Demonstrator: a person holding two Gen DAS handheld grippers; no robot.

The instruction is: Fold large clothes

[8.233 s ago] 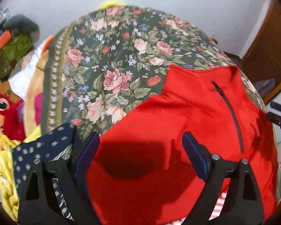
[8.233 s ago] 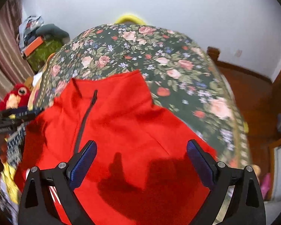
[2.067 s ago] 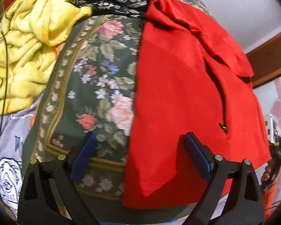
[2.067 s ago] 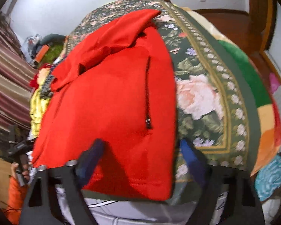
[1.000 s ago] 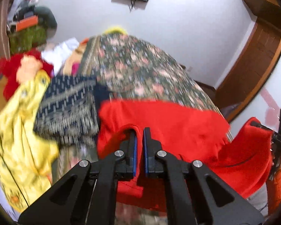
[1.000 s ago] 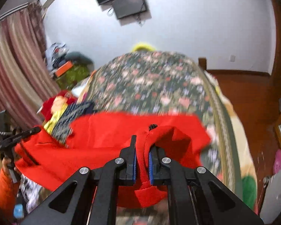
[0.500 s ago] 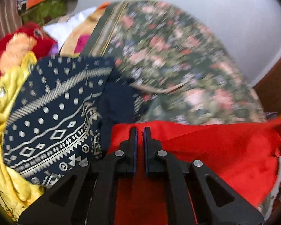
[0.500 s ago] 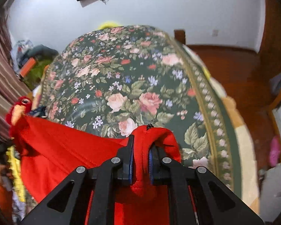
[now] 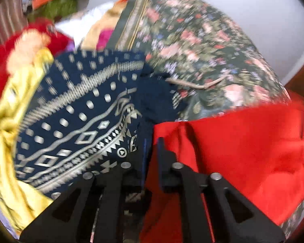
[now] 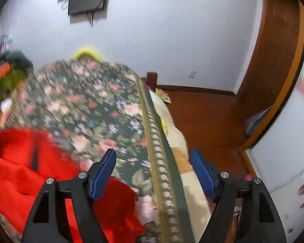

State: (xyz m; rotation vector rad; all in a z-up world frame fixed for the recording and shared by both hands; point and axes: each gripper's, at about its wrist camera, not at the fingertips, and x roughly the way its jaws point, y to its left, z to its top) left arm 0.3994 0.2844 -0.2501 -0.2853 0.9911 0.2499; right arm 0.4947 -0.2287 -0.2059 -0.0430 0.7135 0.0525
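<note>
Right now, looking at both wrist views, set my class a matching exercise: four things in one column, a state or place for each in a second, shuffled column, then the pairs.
Things
1. left gripper
2. right gripper
3. red garment
4. navy cloth

States or places
A. lies between the yellow fabric and the red garment
B. open, holding nothing
C. pinched at one edge
D. shut on fabric

Pairs: 1-D, 2-B, 3-C, 4-A
</note>
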